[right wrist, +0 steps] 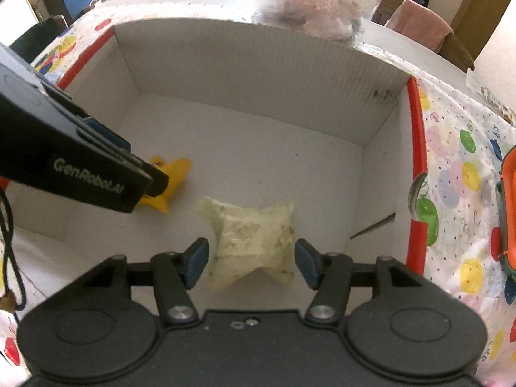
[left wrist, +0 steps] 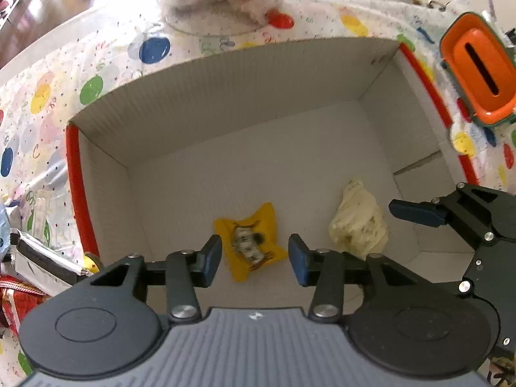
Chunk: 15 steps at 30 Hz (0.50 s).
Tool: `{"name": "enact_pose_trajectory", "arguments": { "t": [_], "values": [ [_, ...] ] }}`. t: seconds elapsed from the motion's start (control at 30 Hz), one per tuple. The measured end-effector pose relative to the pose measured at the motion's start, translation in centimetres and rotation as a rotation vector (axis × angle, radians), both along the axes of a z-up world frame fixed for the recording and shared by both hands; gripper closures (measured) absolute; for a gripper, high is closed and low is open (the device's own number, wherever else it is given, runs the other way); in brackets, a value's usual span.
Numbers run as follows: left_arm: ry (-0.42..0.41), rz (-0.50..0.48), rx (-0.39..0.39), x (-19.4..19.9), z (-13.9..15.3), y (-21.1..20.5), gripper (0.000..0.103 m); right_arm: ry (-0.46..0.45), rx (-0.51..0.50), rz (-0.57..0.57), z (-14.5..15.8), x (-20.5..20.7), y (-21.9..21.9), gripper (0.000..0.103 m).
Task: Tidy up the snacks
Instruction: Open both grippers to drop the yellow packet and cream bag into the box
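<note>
**Two snack packets in the box, both grippers parted above them**

The left gripper [left wrist: 254,259] stands narrowly parted over the yellow packet [left wrist: 250,248], pads clear of it. The right gripper [right wrist: 250,262] stands wider over the pale packet [right wrist: 253,242], not gripping. Two packets (one of each colour) lie flat on the floor of the white box [left wrist: 225,80], side by side; the yellow one's long axis runs diagonally.
</note>
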<state>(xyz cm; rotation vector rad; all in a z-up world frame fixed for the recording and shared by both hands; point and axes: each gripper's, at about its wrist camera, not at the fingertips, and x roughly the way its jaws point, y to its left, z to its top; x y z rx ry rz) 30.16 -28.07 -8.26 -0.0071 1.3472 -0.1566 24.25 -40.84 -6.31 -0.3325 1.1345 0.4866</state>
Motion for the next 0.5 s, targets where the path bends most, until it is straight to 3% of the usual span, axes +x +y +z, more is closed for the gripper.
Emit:
{"name": "enact_pose_trajectory", "arguments": {
  "t": [0.13,0.27,0.5],
  "values": [
    [-0.051,-0.001,-0.011,-1.0,0.9,0.1,0.052,-0.028,0.035,-0.014,1.3,-0.7,-0.6,0.040],
    [-0.104,0.005,-0.019,-2.2,1.8,0.6,0.052,-0.045,0.084,-0.041,2.8,-1.0,-1.6,0.030],
    [-0.187,0.037,-0.056,-4.0,3.9,2.1,0.052,-0.081,0.154,-0.066,4.8,-2.0,-2.7,0.027]
  ]
}}
